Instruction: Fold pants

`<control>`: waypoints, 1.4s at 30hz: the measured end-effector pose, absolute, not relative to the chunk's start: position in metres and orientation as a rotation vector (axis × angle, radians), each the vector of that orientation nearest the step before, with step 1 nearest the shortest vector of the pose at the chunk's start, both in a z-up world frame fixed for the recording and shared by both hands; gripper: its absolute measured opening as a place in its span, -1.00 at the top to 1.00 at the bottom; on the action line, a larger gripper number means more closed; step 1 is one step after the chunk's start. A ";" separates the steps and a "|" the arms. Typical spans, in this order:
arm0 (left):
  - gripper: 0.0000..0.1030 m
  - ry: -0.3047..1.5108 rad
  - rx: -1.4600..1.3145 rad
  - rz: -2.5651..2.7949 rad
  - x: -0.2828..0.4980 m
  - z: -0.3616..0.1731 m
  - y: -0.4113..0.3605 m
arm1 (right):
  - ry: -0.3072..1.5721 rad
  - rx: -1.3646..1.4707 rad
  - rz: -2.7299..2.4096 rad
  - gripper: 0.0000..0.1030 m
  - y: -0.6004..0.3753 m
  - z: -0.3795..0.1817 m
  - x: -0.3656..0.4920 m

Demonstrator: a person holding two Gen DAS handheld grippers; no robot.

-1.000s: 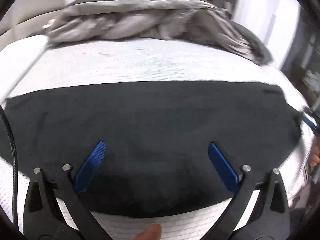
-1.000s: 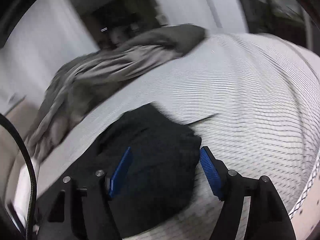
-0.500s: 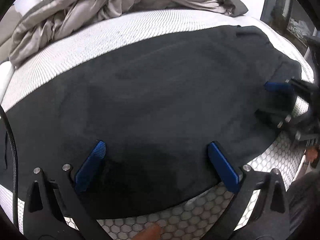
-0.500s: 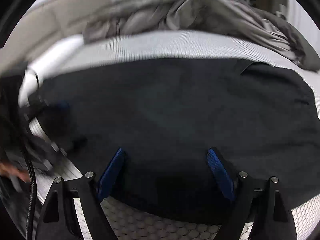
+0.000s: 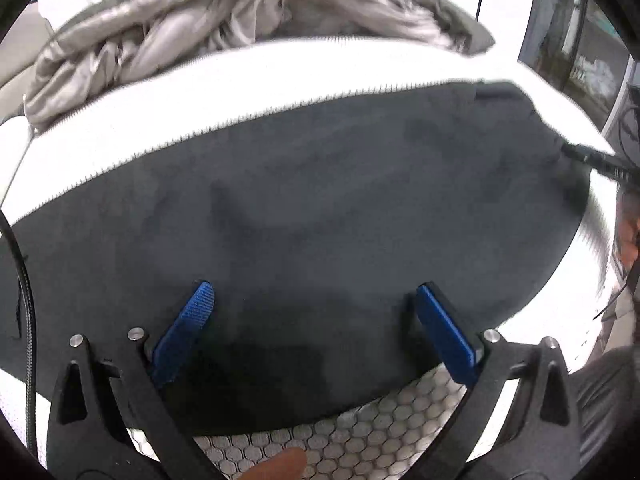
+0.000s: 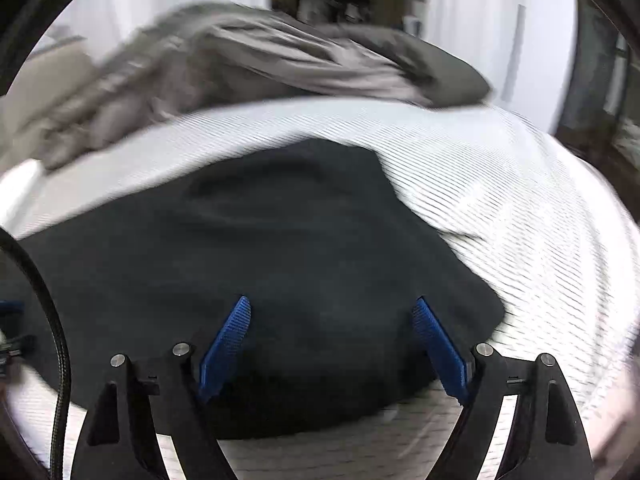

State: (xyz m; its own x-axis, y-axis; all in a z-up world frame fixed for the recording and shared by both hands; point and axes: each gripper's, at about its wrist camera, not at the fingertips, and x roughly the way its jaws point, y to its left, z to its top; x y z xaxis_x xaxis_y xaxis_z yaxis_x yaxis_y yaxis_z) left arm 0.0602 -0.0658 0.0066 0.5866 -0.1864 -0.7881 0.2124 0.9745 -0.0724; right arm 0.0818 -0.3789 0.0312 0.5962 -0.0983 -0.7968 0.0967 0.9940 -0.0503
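Observation:
Black pants [image 5: 320, 208] lie flat across a white mattress [image 5: 160, 120], stretching from left to right. My left gripper [image 5: 312, 292] hovers open over their near edge, with only cloth below the blue pads [image 5: 188, 328]. In the right wrist view the same pants [image 6: 260, 240] end in a rounded right-hand end. My right gripper [image 6: 332, 308] stands open above that end, nothing pinched between its fingers [image 6: 438, 344]. A dark tip of the right tool shows at the pants' far right in the left wrist view.
A crumpled grey blanket [image 5: 224, 24] is heaped along the far side of the bed [image 6: 240, 60]. The mattress's near edge has a hexagon-patterned side [image 5: 360, 436]. A person's fingertip [image 5: 280, 466] shows at the bottom. Dark furniture [image 5: 580, 40] stands beyond the bed at right.
Both views swung across the pants. The right gripper went left toward the middle, then back over the right end, with its jaws wider than a second ago. The left gripper shifted slightly.

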 end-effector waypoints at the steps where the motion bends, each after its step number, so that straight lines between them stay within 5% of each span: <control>1: -0.96 0.909 0.022 -0.240 0.064 0.009 -0.065 | 0.911 0.014 -0.047 -0.67 -0.362 0.037 0.085; 5: -0.61 0.944 -0.014 -0.248 0.085 0.005 -0.067 | 0.940 0.047 0.138 -0.67 -0.308 0.033 0.103; 8: -0.54 0.997 0.016 -0.241 0.103 -0.009 -0.067 | 0.988 -0.039 0.244 -0.67 -0.249 0.016 0.114; 15: -0.51 1.010 0.016 -0.160 0.092 -0.010 -0.016 | 1.058 -0.331 0.186 -0.67 -0.245 -0.021 0.106; 21: -0.51 1.013 -0.014 -0.085 0.080 -0.007 0.035 | 1.035 -0.250 -0.220 -0.64 -0.395 -0.009 0.094; 26: -0.51 0.986 -0.073 -0.080 0.077 0.005 0.047 | 0.990 -0.119 -0.178 -0.64 -0.426 0.003 0.081; 42: -0.51 1.015 -0.066 -0.126 0.089 0.015 0.013 | 1.048 -0.153 0.118 -0.64 -0.223 0.006 0.108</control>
State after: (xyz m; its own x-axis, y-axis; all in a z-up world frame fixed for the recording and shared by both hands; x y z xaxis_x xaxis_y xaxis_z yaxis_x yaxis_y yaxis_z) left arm 0.0886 0.0130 0.0155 0.5208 -0.1359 -0.8428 0.0748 0.9907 -0.1136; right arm 0.1083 -0.2231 0.0056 0.4948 0.0244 -0.8687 -0.1699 0.9830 -0.0691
